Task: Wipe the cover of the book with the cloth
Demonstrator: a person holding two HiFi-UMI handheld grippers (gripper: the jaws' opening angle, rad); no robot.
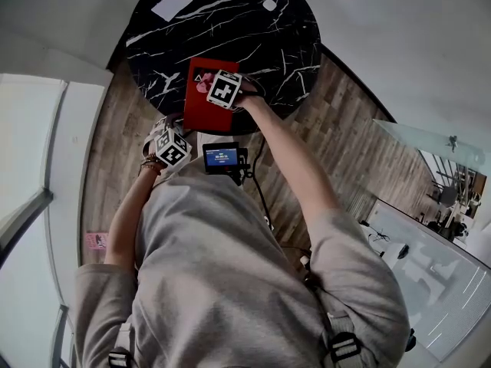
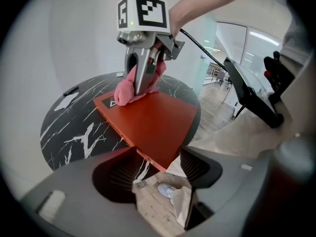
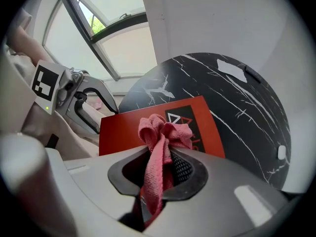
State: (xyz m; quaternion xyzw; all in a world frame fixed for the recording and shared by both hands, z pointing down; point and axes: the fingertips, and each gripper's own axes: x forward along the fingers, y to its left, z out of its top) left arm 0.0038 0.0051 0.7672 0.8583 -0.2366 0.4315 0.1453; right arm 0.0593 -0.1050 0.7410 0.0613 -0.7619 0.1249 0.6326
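Jaws of the right gripper (image 3: pixel 158 169) are squeezing the soft pink cloth (image 3: pixel 165 132), bunching it on the stiff red book (image 3: pixel 123 130) lying on the black surface (image 3: pixel 237 102). Jaws of the left gripper (image 2: pixel 158 177) are hanging open and empty near the book's corner, likely the best spot for steadying it.

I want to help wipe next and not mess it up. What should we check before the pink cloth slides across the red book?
1. Pink towelling cloth gripped: ok, the right gripper is shut on it.
2. Cloth touching the flat red book: ok, it rests on the cover's far end, by the logo.
3. Book steadied: not ok, the left gripper is open and holds nothing.
4. Book fully on the round black marble table: cannot tell, its near corner seems to poke past the edge.
5. Wiping path clear: ok, the white paper sheet lies far from the book.
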